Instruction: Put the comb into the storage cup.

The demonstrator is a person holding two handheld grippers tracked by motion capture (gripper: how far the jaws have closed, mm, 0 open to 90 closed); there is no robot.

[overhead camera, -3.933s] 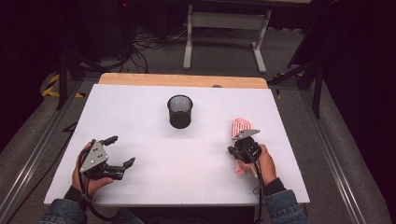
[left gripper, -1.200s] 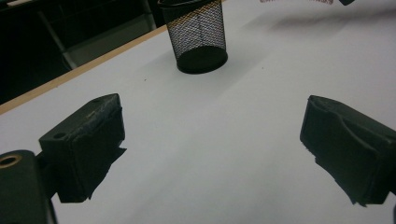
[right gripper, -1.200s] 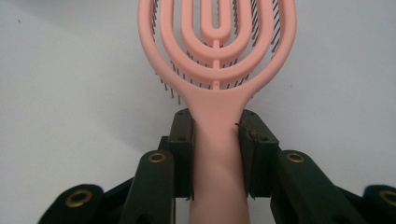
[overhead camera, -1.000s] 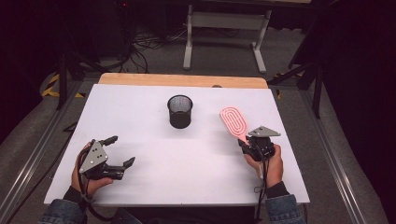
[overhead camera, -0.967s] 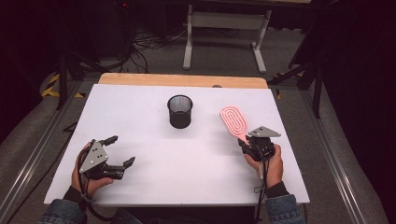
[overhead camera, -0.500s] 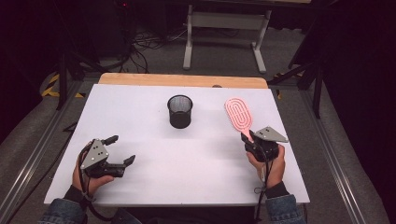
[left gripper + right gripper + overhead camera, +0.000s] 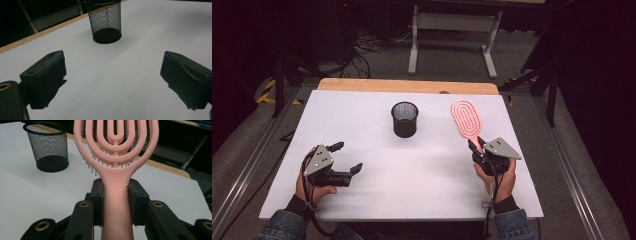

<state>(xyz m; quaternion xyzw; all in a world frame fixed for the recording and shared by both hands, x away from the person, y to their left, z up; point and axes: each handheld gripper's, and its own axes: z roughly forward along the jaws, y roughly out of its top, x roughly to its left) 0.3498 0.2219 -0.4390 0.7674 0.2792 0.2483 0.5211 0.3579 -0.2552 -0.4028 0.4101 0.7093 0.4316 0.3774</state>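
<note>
The right gripper has its fingers clamped on the brush handle, head raised beyond them. The left gripper waits with fingers spread, empty. Carry phase, I judge: next, swing the brush over the cup and lower it in.
</note>
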